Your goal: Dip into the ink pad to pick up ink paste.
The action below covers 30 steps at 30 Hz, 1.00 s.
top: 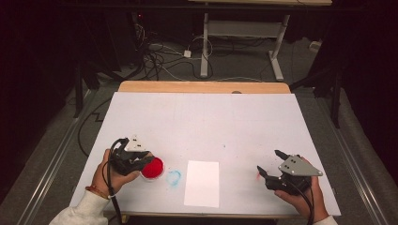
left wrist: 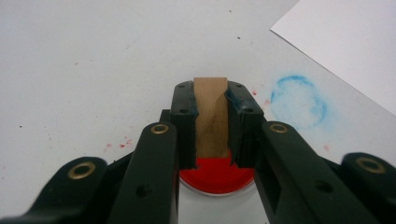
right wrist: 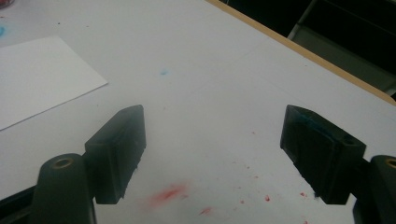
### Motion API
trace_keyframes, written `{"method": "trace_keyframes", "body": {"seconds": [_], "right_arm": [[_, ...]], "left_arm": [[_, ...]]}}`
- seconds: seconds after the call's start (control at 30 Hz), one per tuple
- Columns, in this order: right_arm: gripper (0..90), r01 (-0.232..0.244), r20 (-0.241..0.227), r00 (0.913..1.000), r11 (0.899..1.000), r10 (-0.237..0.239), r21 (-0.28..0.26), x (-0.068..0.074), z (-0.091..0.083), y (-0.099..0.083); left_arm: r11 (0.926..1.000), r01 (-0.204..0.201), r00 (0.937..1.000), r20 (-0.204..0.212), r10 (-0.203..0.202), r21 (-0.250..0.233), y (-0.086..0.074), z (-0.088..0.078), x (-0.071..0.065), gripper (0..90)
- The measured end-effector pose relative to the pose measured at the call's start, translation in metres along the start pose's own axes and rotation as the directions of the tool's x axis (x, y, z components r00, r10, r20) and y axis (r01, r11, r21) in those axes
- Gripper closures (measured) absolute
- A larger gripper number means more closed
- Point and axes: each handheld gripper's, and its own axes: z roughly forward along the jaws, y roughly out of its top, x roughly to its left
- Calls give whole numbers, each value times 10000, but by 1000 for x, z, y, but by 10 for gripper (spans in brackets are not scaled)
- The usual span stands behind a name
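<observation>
A round red ink pad [top: 154,168] sits near the table's front left. My left gripper [top: 144,162] hangs just over it, shut on an upright wooden stamp block [left wrist: 211,112]. In the left gripper view the red pad [left wrist: 215,176] lies right under the block, and I cannot tell whether they touch. A white sheet of paper [top: 202,183] lies at the front middle. At the front right my right gripper [top: 268,161] rests low over the table, open, with nothing between its jaws [right wrist: 215,123].
A blue ring-shaped ink mark [top: 174,177] lies between the pad and the paper. Red smudges [right wrist: 169,193] spot the white table cover [top: 202,122] under the right gripper. A wooden table edge [top: 202,87] runs along the far side.
</observation>
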Motion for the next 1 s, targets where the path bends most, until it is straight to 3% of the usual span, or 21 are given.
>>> {"method": "trace_keyframes", "body": {"seconds": [0.43,0.57,0.8,1.0], "right_arm": [[227,18,-57,10000,10000,-18,36,0,0,0],[228,102,-83,9999,9999,-102,36,1,0,0],[227,108,-110,9999,9999,-107,65,2,2,0],[227,149,-155,9998,9998,-147,116,3,2,0]], "left_arm": [[9996,-174,9998,24,175,-226,7,-15,-2,739],[9996,-269,9996,68,269,-40,10,-21,-4,739],[9976,-360,9987,372,339,587,10,-2,-2,739],[9906,-437,9974,620,359,1297,7,16,-3,739]]}}
